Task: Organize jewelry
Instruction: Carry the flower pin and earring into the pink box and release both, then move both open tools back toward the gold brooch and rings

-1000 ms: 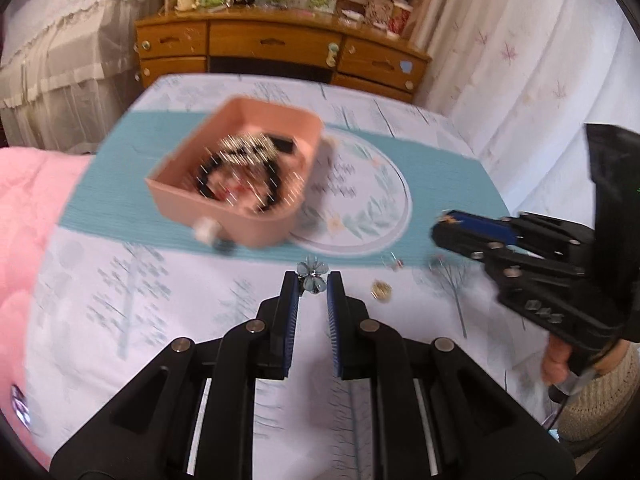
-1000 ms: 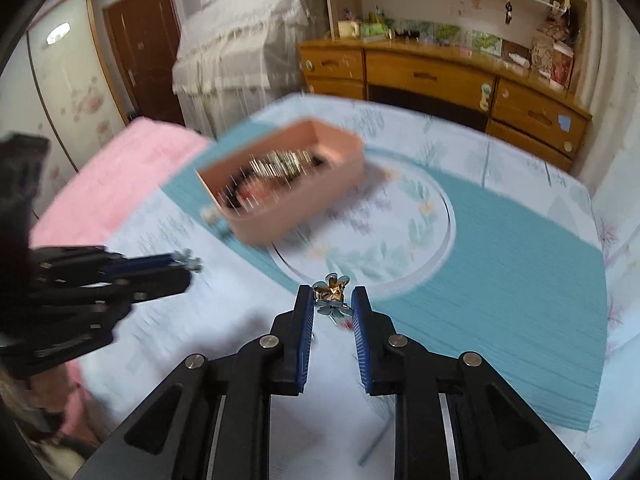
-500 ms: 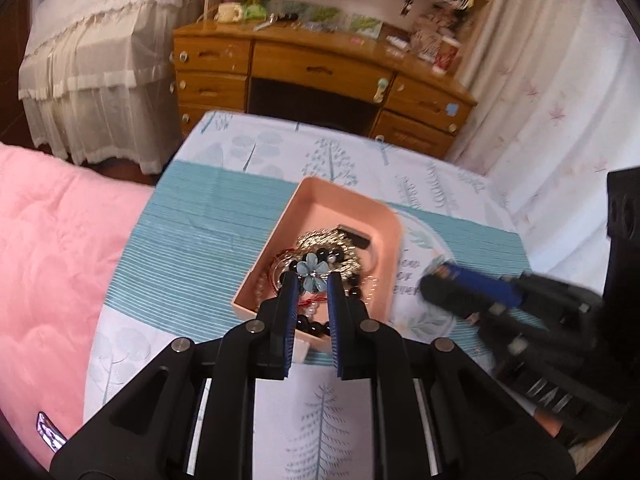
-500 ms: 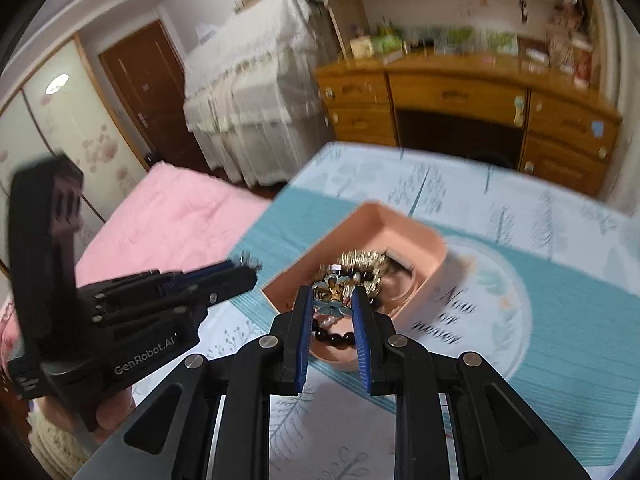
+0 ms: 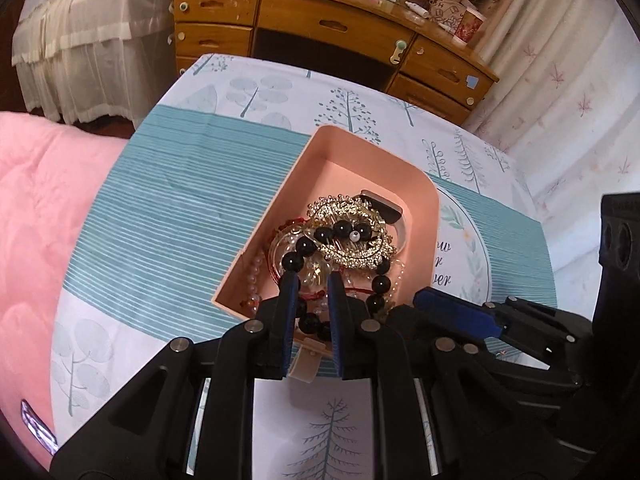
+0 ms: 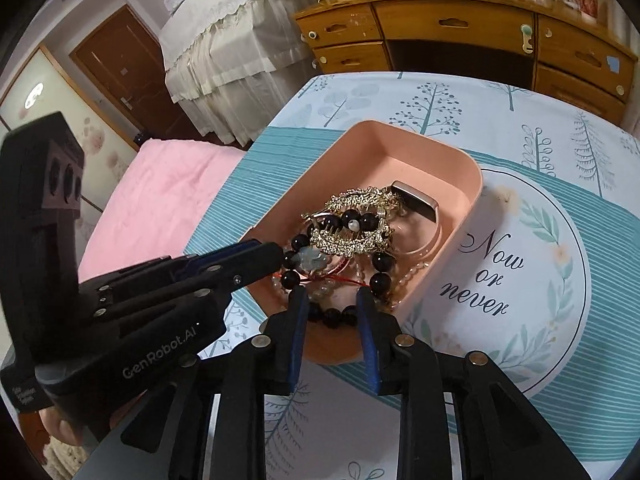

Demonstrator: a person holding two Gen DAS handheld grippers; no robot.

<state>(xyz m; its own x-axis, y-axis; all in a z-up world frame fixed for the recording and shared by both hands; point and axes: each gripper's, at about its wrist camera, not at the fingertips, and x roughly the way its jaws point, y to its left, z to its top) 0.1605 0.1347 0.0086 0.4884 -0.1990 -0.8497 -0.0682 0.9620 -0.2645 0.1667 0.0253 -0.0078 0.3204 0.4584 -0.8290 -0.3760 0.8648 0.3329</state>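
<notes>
A pink box [image 5: 436,216] [image 6: 478,176] sits on the table, holding a gold filigree comb [image 5: 352,232] [image 6: 352,220], a black bead bracelet [image 5: 298,258] [image 6: 380,262], a watch band [image 6: 416,202] and other strands. My left gripper [image 5: 311,280] [image 6: 280,256] hangs over the box's near end, shut on a pale blue flower piece [image 6: 310,259]. My right gripper [image 6: 331,296] [image 5: 420,300] is beside it over the same end. Its jaws are opening and nothing shows between the pads. The gold flower piece cannot be picked out among the jewelry.
The box stands on a teal striped runner [image 5: 172,208], beside a round "Now or never" mat [image 6: 520,260]. A pink quilt [image 5: 32,220] lies to the left. A wooden desk [image 5: 340,20] with drawers stands behind the table. A hand [image 6: 56,428] grips the left tool.
Both grippers travelled from the bare cloth to over the pink box and came down close to the jewelry. The right jaws widened and the gold flower piece has left them.
</notes>
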